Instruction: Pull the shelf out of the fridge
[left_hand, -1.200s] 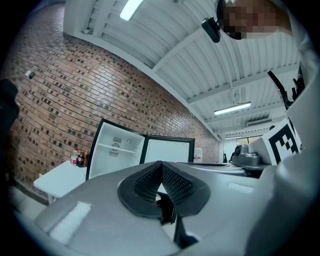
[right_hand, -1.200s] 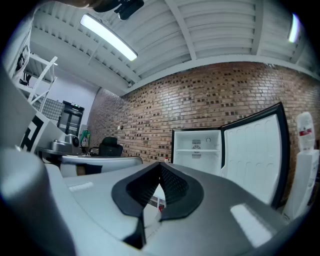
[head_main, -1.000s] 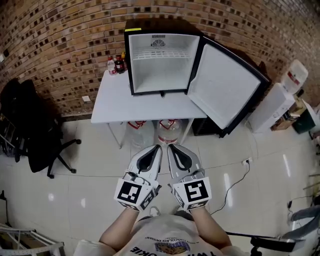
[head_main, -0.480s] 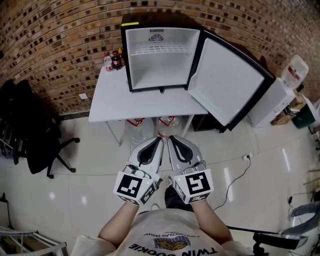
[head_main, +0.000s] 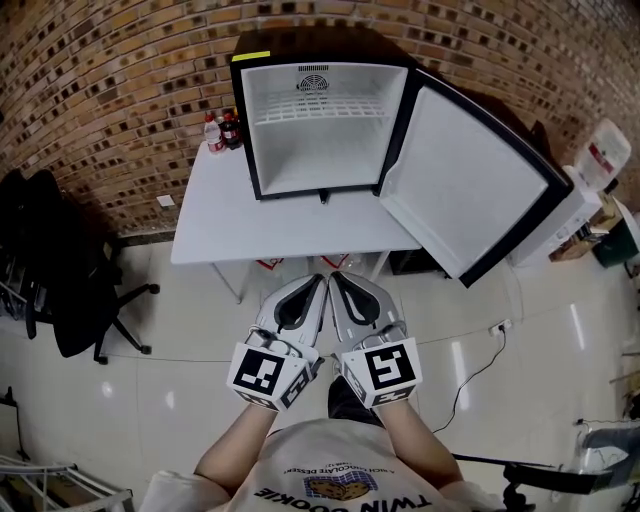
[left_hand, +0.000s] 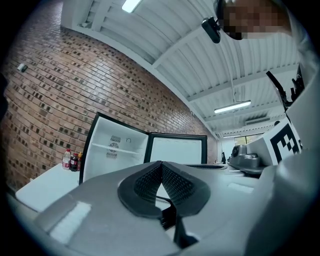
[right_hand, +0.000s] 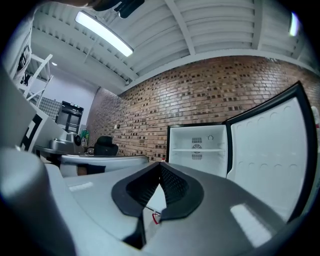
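Note:
A small black fridge (head_main: 318, 125) stands on a white table (head_main: 225, 215) against the brick wall, its door (head_main: 468, 190) swung wide to the right. Inside, a white wire shelf (head_main: 318, 106) sits near the top of the white cavity; it also shows as the shelf (left_hand: 122, 148) and the shelf (right_hand: 202, 149) in the gripper views. My left gripper (head_main: 318, 283) and right gripper (head_main: 335, 280) are side by side over the floor, short of the table's front edge. Both are shut with nothing between the jaws.
Three small bottles (head_main: 222, 130) stand on the table left of the fridge. A black office chair (head_main: 70, 285) is at the left. A water dispenser (head_main: 590, 180) stands right of the open door. A cable (head_main: 470, 365) trails on the tiled floor.
The view has drawn closer to the table and fridge, which now sit larger and nearer. Both grippers stay shut, side by side.

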